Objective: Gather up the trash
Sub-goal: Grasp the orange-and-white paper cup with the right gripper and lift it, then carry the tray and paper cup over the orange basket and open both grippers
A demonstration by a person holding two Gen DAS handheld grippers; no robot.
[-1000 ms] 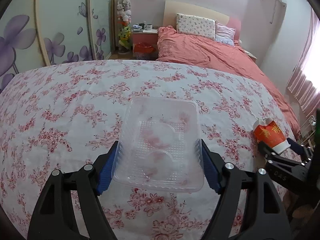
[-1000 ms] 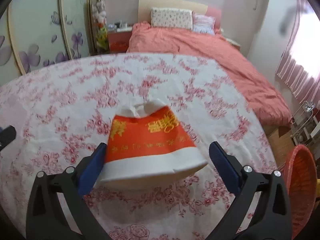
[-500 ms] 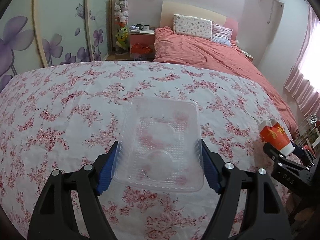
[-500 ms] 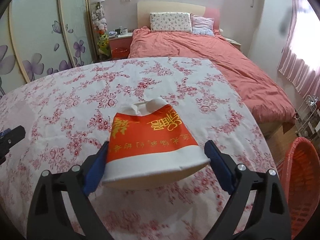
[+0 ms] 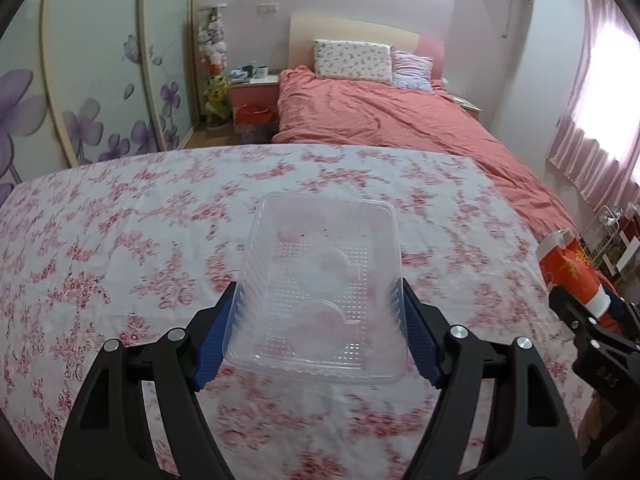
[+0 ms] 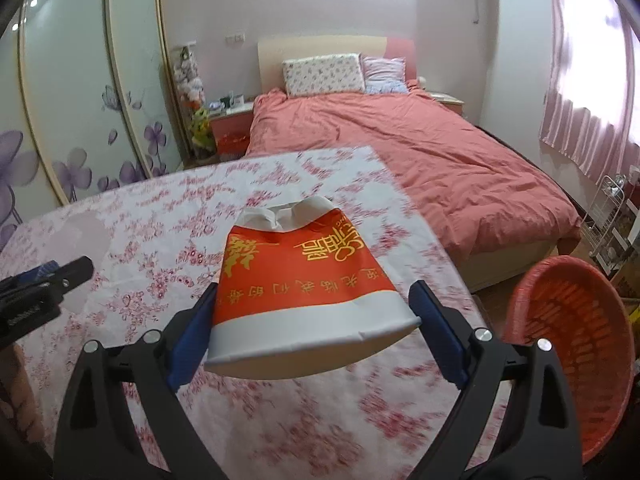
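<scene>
We hold our left gripper (image 5: 320, 334) tilted down over the counter (image 5: 120, 240) with the flowery cloth. Its two blue pads press on the sides of a clear plastic tray (image 5: 322, 280), so it is gripping the tray, which is up off the cloth. The tray has nothing big in it; we can only see a few tiny dark specks and the bumpy bottom. Our right gripper (image 6: 316, 328) is tilted down too, near the right edge of the counter. It grips a crushed orange and white paper cup (image 6: 304, 288) with gold writing on it. The left pad touches the cup and the right pad sits right at its rim. The cup lies on its side in the gripper, with its wide open end toward us, and we cannot see inside it. A red basket (image 6: 580, 344) stands on the floor just to the right of the counter, and the part of its inside that shows has nothing in it. Behind the counter is a bed (image 6: 400, 148) with a pink cover.
</scene>
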